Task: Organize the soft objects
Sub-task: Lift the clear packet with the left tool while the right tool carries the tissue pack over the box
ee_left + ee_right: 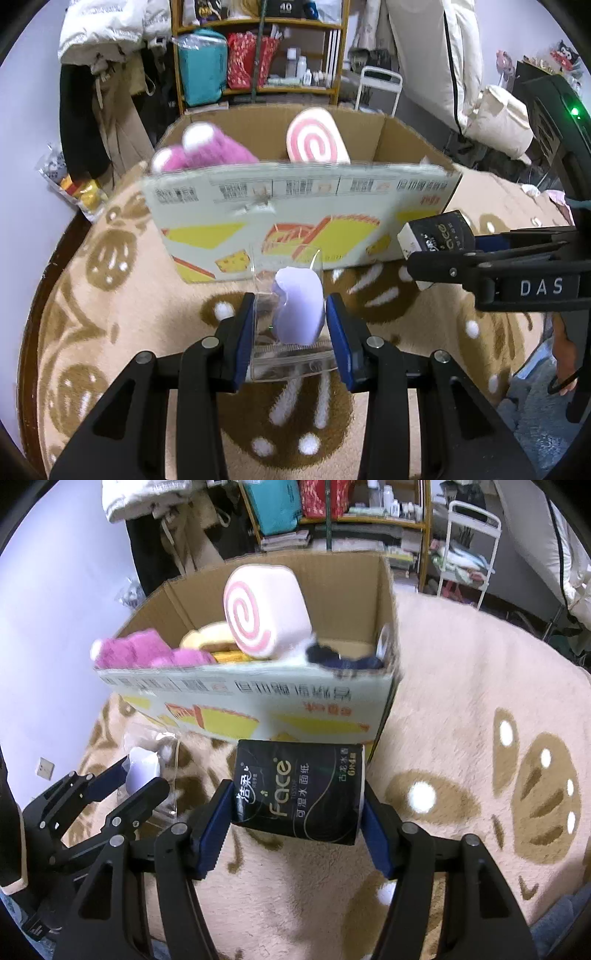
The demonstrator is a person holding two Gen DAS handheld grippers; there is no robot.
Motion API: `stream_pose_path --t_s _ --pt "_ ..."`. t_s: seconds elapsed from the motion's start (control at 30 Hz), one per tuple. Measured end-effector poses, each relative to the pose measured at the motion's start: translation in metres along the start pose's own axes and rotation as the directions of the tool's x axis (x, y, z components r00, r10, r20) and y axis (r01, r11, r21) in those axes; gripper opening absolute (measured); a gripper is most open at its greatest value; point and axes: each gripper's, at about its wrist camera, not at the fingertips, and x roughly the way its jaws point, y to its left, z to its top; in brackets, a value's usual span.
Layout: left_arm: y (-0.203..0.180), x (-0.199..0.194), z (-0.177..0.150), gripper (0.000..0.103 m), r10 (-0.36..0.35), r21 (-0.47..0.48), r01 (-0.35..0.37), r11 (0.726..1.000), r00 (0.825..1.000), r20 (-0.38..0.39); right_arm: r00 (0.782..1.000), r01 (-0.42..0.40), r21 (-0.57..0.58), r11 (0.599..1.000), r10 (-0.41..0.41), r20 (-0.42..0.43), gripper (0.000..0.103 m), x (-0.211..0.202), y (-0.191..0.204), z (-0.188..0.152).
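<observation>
Left wrist view: left gripper (290, 314) clamps purple sponge (298, 309) in its clear case, right gripper (293, 808) grips tissue pack (299, 792); transfer step, next lift both over box (258, 698) rim at upper centre

Even indoor light, fisheye-bent edges, perhaps slight motion blur.

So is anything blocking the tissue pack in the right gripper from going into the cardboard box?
Only the cardboard box's near wall stands between it and the tissue pack; the pack sits below its rim. Inside, the swirl plush and pink plush fill the left and middle.
</observation>
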Motion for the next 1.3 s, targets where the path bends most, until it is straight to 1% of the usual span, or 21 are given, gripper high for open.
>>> stream_pose_path --t_s 0.1,0.2,0.27,0.33,0.47,0.53,0.6,0.67,0.83,0.93,1.03,1.13,1.23,1.3 --pt "-0.004 -0.015 0.003 0.037 0.011 0.010 -0.011 1.000 0.999 0.039 0.999 -0.011 0.004 1.000 0.011 0.030 0.068 -0.018 -0.006 0.000" --pt "-0.008 -0.035 0.008 0.037 0.033 0.035 -0.037 0.999 0.995 0.090 0.998 -0.012 -0.003 1.000 0.012 0.068 0.068 -0.031 -0.003 0.000" --pt "-0.011 -0.048 0.012 0.037 0.060 0.052 -0.067 0.996 0.990 0.132 0.995 -0.002 -0.016 1.000 0.004 0.101 0.068 -0.042 0.001 0.000" --pt "-0.011 -0.059 0.017 0.037 0.071 0.053 -0.082 0.995 0.983 0.170 0.991 0.008 -0.029 1.000 -0.004 0.134 0.068 -0.051 0.003 -0.002" --pt "-0.012 -0.080 0.028 0.037 0.073 0.041 -0.085 0.996 0.969 0.237 0.979 0.022 -0.052 0.998 -0.010 0.206 0.068 -0.070 0.004 0.003" --pt "-0.013 -0.090 0.034 0.037 0.071 0.037 -0.085 0.996 0.960 0.269 0.974 0.011 -0.053 0.999 0.001 0.226 0.068 -0.075 0.006 0.008" --pt "-0.015 -0.097 0.039 0.037 0.070 0.046 -0.088 0.995 0.953 0.294 0.972 -0.002 -0.051 0.999 0.014 0.236 0.068 -0.080 0.006 0.011" --pt "-0.018 -0.102 0.046 0.037 0.067 0.069 -0.093 0.993 0.946 0.317 0.967 0.006 -0.057 0.998 0.009 0.255 0.068 -0.084 0.008 0.016" --pt "-0.021 -0.103 0.069 0.037 0.059 0.089 -0.096 0.991 0.934 0.353 0.948 -0.001 -0.061 0.998 0.020 0.316 0.068 -0.095 0.008 0.028" --pt "-0.021 -0.098 0.083 0.037 0.066 0.090 -0.107 0.990 0.927 0.370 0.931 0.002 -0.058 0.998 0.020 0.364 0.068 -0.101 0.005 0.036" --pt "-0.015 -0.093 0.095 0.037 0.066 0.072 -0.101 0.992 0.923 0.379 0.907 0.001 -0.054 0.999 0.022 0.420 0.068 -0.105 0.001 0.043" --pt "-0.007 -0.085 0.104 0.038 0.074 0.043 -0.098 0.994 0.923 0.377 0.885 -0.020 -0.039 0.999 0.036 0.465 0.068 -0.104 -0.003 0.050" --pt "-0.003 -0.072 0.111 0.038 0.087 0.036 -0.107 0.994 0.929 0.359 0.866 -0.066 -0.027 0.997 0.070 0.496 0.069 -0.101 -0.010 0.057" --pt "-0.001 -0.063 0.114 0.038 0.090 0.042 -0.111 0.993 0.936 0.341 0.862 -0.078 -0.024 0.997 0.080 0.501 0.069 -0.096 -0.012 0.058"
